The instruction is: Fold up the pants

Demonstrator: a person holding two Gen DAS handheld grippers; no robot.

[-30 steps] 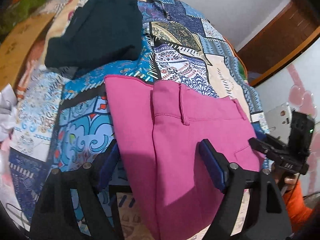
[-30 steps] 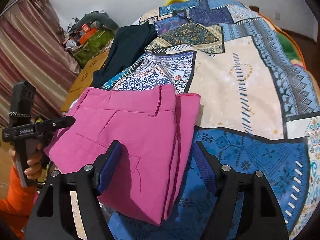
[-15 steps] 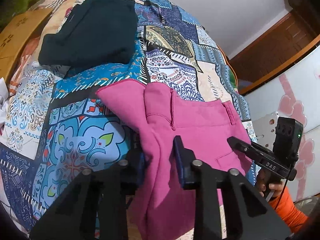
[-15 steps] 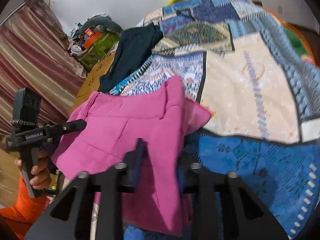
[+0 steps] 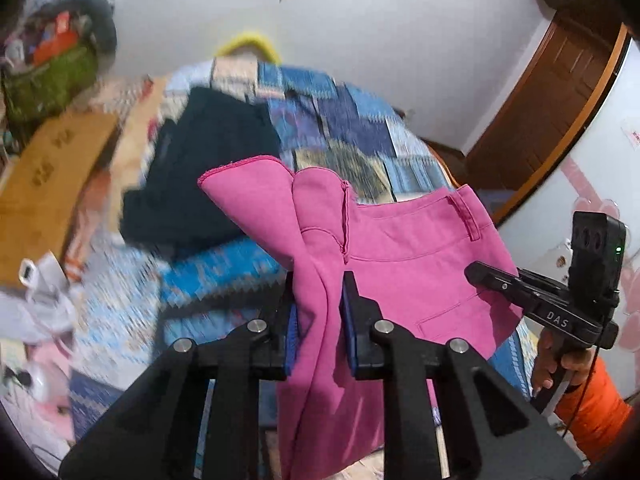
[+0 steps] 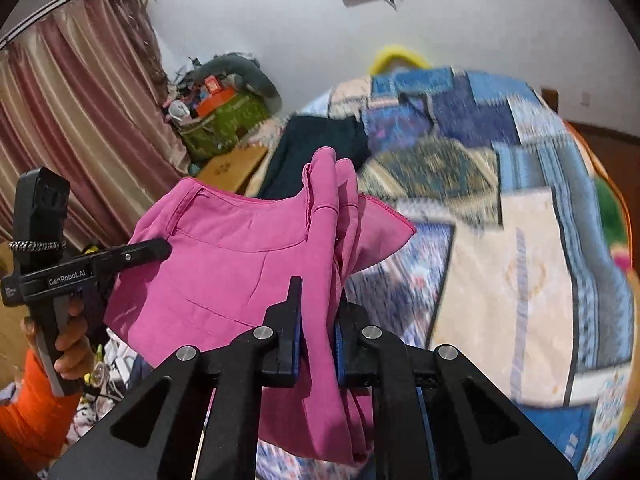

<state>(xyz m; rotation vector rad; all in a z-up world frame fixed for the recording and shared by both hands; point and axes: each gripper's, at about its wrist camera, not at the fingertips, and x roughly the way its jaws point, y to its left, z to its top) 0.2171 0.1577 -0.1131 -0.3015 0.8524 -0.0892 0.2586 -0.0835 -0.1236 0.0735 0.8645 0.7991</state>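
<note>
The pink pants (image 5: 408,264) hang lifted above the patchwork bedspread (image 5: 340,120), gathered at both sides of the waist. My left gripper (image 5: 318,300) pinches a bunched fold of the left side, and its jaws are closing with the fabric between the blue pads. In the right wrist view the pink pants (image 6: 240,264) are pinched the same way by my right gripper (image 6: 318,304), whose jaws are also closing on a fold. Each view shows the other gripper: the right one (image 5: 500,284) at the far edge, the left one (image 6: 140,252) at the left.
A dark folded garment (image 5: 208,176) lies further back on the bed (image 6: 500,260). A cardboard box (image 5: 52,176) and a green bag (image 6: 224,120) stand left of the bed, before a striped curtain (image 6: 80,112). A wooden door (image 5: 552,92) is at the right. A hand (image 6: 68,340) with an orange sleeve holds the left gripper.
Both grippers went from wide open over the flat pants to pinched on the fabric. They then rose, lifting the waist off the bedspread and bunching it.
</note>
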